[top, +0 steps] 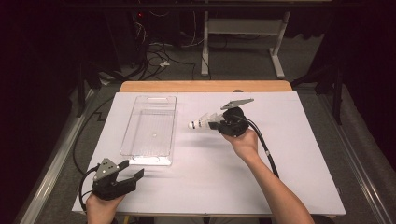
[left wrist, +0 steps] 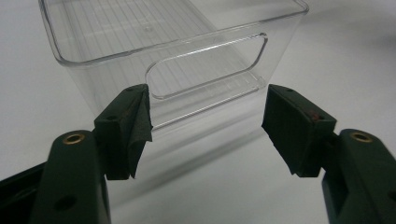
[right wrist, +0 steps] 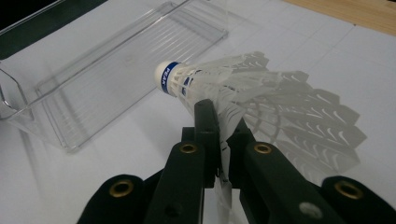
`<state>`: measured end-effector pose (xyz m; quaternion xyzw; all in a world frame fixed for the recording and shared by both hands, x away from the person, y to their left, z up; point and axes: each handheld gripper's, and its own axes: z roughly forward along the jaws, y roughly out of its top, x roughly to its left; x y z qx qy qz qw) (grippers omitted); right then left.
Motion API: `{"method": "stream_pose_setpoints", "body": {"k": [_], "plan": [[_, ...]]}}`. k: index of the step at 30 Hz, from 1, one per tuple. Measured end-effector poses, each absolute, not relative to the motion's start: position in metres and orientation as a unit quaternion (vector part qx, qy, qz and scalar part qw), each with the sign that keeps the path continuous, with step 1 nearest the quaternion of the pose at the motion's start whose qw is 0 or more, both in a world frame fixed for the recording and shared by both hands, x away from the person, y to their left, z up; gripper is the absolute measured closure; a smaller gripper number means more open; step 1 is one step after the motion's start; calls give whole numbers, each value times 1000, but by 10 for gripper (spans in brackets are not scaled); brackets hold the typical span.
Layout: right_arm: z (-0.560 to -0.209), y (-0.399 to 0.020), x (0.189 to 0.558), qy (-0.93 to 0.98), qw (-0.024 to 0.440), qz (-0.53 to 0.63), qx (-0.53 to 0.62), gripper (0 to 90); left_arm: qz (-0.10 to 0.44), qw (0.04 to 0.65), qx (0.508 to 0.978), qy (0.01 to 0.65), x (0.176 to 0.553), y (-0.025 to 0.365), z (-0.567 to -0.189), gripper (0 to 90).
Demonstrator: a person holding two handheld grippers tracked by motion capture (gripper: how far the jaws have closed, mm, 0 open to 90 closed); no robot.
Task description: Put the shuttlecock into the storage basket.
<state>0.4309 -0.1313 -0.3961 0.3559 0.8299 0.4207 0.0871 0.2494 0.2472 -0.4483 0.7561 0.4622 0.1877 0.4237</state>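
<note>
The right gripper (top: 214,124) was clamped on a white shuttlecock (top: 200,122), its jaws pressed together on the feather skirt. In the right gripper view the feathers (right wrist: 299,102) fanned out to the right of the jaws, and the cork tip (right wrist: 164,74), ringed with a blue band, pointed away from the camera toward a clear plastic bin (right wrist: 116,70). From above, the shuttlecock was held over the white table (top: 299,186), just to the right of the bin (top: 150,161), with the cork facing the bin's long side. Whether it hung clear of the tabletop or brushed it was hard to tell from that angle, though the shadow under it suggested it was lifted.

The bin lay lengthwise on the left half of the table, with a handle slot at each short end. The left gripper (top: 133,171) rested at the near left corner of the table, held in a hand (top: 100,207), with its jaws wide apart and nothing between them. In the left gripper view those jaws framed the near end of the bin (left wrist: 205,65) and its handle slot; the pads (left wrist: 137,116) were close to the wall but not touching it.
</note>
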Motion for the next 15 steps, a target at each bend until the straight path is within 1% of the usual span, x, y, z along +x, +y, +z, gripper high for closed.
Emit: {"method": "stream_pose_setpoints", "body": {"k": [15], "plan": [[-382, -110, 437, 835, 85, 425, 339, 886, 187, 422, 758, 460, 250, 246, -449, 334]]}}
